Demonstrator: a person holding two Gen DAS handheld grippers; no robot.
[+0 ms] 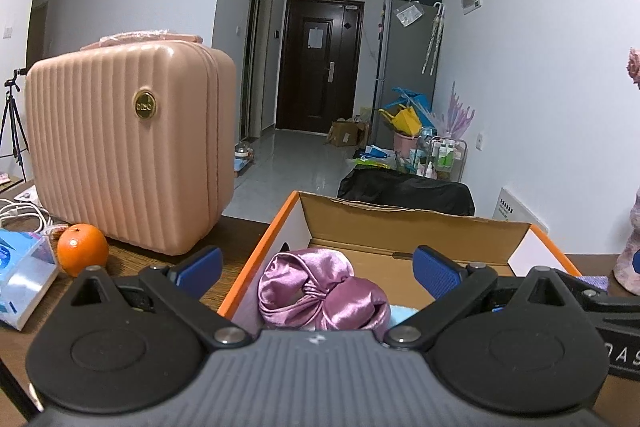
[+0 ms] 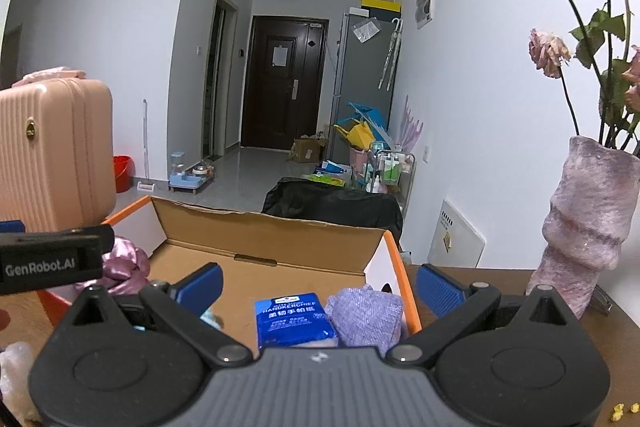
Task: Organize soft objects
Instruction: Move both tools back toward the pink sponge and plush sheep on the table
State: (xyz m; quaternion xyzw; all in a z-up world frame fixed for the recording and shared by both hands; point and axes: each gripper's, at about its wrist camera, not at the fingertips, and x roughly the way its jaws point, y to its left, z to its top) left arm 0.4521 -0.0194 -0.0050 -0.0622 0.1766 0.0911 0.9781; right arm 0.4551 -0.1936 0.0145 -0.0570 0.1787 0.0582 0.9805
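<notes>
An open cardboard box with orange edges (image 1: pixel 276 223) (image 2: pixel 276 239) stands on the wooden table. A shiny purple satin hair band (image 1: pixel 320 293) lies in its near left corner, also seen in the right wrist view (image 2: pixel 124 263). A blue pack of handkerchief tissues (image 2: pixel 294 319) and a folded lilac cloth (image 2: pixel 366 315) lie in the box's near right part. My left gripper (image 1: pixel 316 273) is open and empty just above the satin band. My right gripper (image 2: pixel 318 289) is open and empty above the tissue pack and cloth.
A pink ribbed case (image 1: pixel 128 143) stands left of the box, with an orange (image 1: pixel 82 249) and a blue tissue packet (image 1: pixel 22 275) in front of it. A pink vase (image 2: pixel 584 227) with dried roses stands on the right. A black chair back (image 1: pixel 404 191) is behind the box.
</notes>
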